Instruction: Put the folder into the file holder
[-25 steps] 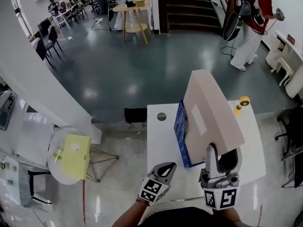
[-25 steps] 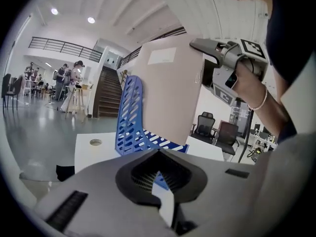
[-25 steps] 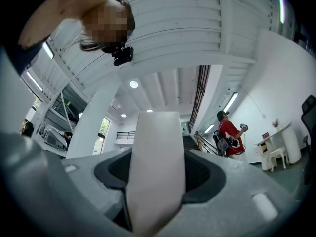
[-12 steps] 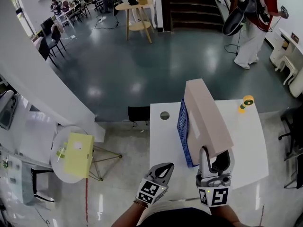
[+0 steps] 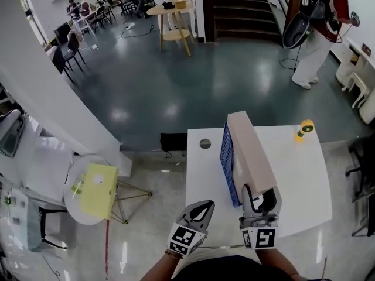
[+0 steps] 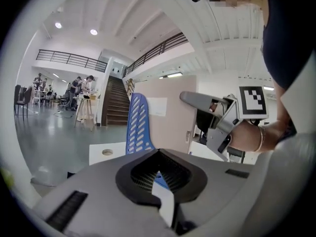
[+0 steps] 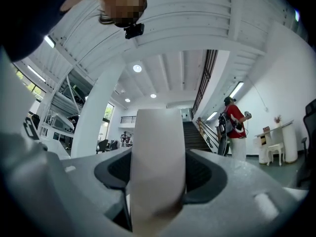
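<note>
A thick beige folder [image 5: 249, 151] stands on edge, tilted, against the right side of the blue mesh file holder [image 5: 225, 157] on the white table [image 5: 299, 174]. My right gripper [image 5: 258, 196] is shut on the folder's near end. In the right gripper view the folder's spine [image 7: 157, 157] fills the gap between the jaws of the right gripper [image 7: 158, 186]. My left gripper [image 5: 198, 212] hovers shut and empty at the table's near left edge. In the left gripper view the left gripper [image 6: 162, 181] faces the file holder [image 6: 138, 127], the folder [image 6: 173, 115] and the right gripper [image 6: 210, 105]. The folder's bottom edge is hidden.
A small yellow object [image 5: 302, 129] stands at the table's far right corner, and a round cable hole [image 5: 205, 143] lies at its far left. A round side table with a yellow sheet [image 5: 96, 189] stands on the floor to the left. A person in a red top [image 5: 319, 22] stands far off.
The right gripper has come down and nearer with the folder, which now sits lower beside the blue holder. The left gripper has barely shifted.
</note>
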